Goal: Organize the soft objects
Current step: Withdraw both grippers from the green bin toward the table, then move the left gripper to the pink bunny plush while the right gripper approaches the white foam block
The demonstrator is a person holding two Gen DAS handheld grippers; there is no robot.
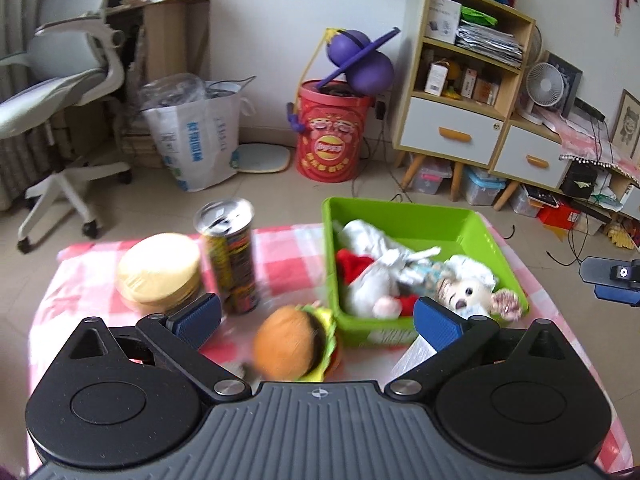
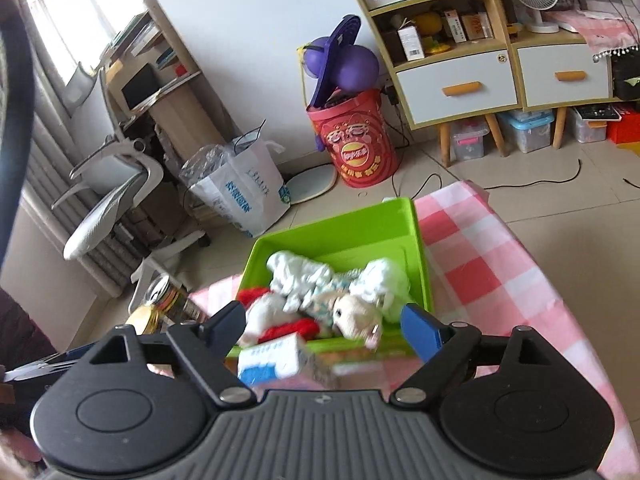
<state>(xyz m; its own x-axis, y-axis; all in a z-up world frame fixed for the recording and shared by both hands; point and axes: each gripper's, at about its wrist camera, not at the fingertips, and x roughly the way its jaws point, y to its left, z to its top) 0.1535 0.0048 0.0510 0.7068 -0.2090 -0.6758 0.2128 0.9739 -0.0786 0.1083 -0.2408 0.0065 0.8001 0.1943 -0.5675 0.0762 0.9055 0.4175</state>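
Observation:
A green bin (image 1: 486, 236) stands on the pink checked tablecloth (image 1: 288, 256) and holds a white plush lamb (image 1: 470, 286), a grey-white cloth toy (image 1: 380, 248) and a red-and-white plush (image 1: 356, 266). A plush hamburger (image 1: 296, 344) lies on the cloth just in front of the bin's left corner. My left gripper (image 1: 316, 320) is open, above and around the hamburger without touching it. In the right wrist view my right gripper (image 2: 324, 326) is open above the bin's (image 2: 340, 224) near edge, over the lamb (image 2: 356, 316).
A chips can (image 1: 232, 256) and a round yellow tin (image 1: 160, 268) stand left of the bin. A white-and-blue box (image 2: 276, 358) lies before the bin. My right gripper shows at the right edge (image 1: 612, 276). Beyond the table are a red bucket (image 1: 332, 136), a chair and shelves.

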